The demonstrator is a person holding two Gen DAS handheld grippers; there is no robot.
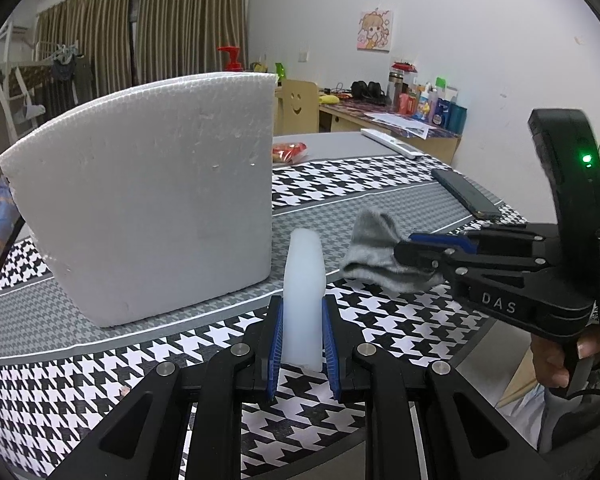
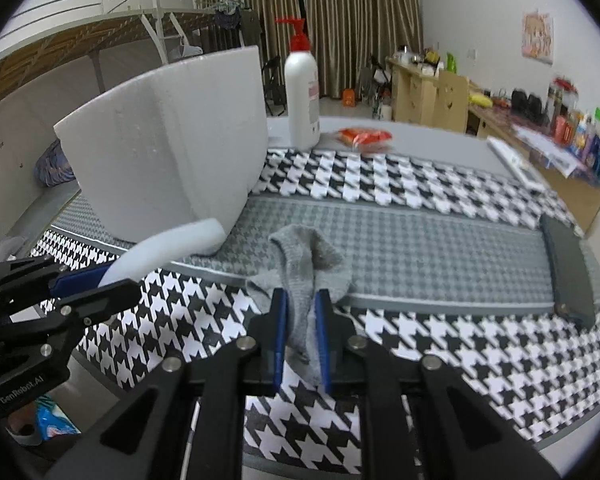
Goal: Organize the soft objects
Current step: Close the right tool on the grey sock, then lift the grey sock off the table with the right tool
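The table [image 2: 420, 240] wears a houndstooth cloth in black, white and grey, and on its left part stands the big white foam box [image 1: 148, 200], tall, with its opening not visible from either camera. Well apart to the right lies a dark phone [image 2: 568, 272], and behind the box a white pump bottle [image 2: 302, 92] with a red head. The left gripper [image 1: 302, 344] has its blue pads pressed on a white foam strip [image 1: 304, 280], which points toward the box and is just beside its near corner. The right gripper [image 2: 300, 336] is clamped on a grey sock [image 2: 304, 264]; the sock is pinched at one end and the rest hangs loose, close over the cloth. I think both soft things should go into the box. The danger is that the box wall is high: the loose sock may catch on the rim, or the stiff strip may push the light box and tip it.
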